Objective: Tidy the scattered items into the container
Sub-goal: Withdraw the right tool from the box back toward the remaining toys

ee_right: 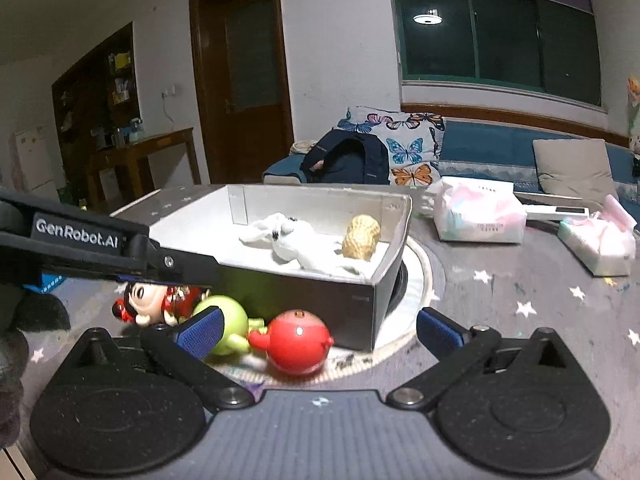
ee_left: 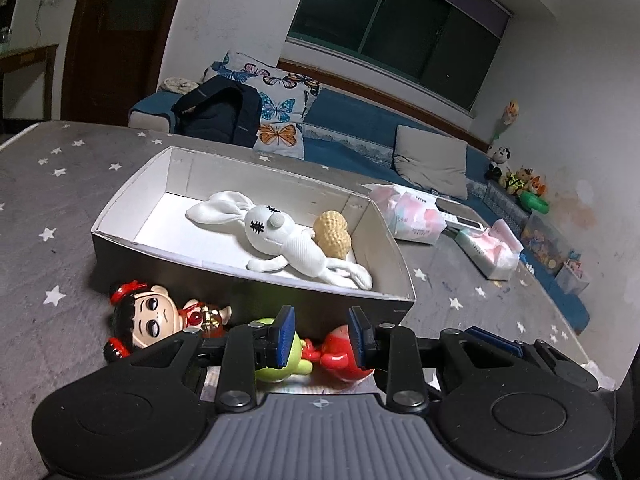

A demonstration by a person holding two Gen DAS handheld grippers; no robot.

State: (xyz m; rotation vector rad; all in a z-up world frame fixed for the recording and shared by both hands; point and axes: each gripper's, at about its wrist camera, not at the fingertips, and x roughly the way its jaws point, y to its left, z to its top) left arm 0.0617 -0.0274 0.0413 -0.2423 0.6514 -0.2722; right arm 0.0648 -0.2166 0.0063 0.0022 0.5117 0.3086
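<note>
1. The left wrist view takes in the far right of the room: a row of small plush toys [ee_left: 516, 178] against the wall and a clear bin of coloured bits [ee_left: 546, 246] below them. The right wrist view barely shows that corner.
2. The right wrist view alone shows the doorway side: a wooden side table [ee_right: 148, 152], dark shelves in the upper left of the frame, and a pale round ring [ee_right: 420, 276] under the box's right end.
3. Only the right wrist view shows the other tool from the side, crossing the left of the frame with "GenRobot.AI" [ee_right: 77, 232] in white letters.
4. One open white box [ee_left: 120, 216] sits mid-frame on the star-printed grey tabletop [ee_left: 48, 184]. Inside lie two things: a white plush rabbit [ee_left: 280, 236] and a tan peanut toy [ee_left: 332, 234].
5. Three toys lie outside, against the box's near wall at lower centre: a doll with black hair and red buns [ee_left: 148, 316], a green figure [ee_right: 226, 320] and a red round figure [ee_right: 296, 340].
6. Two tissue packs [ee_left: 412, 216] lie right of the box; their print is too small to read.
7. The left tool [ee_left: 320, 332] has its pads partly spread, with the green and red figures behind the gap; I cannot tell whether they touch.
8. The right tool [ee_right: 320, 328] is spread wide, holding nothing, the red figure between its pads.
</note>
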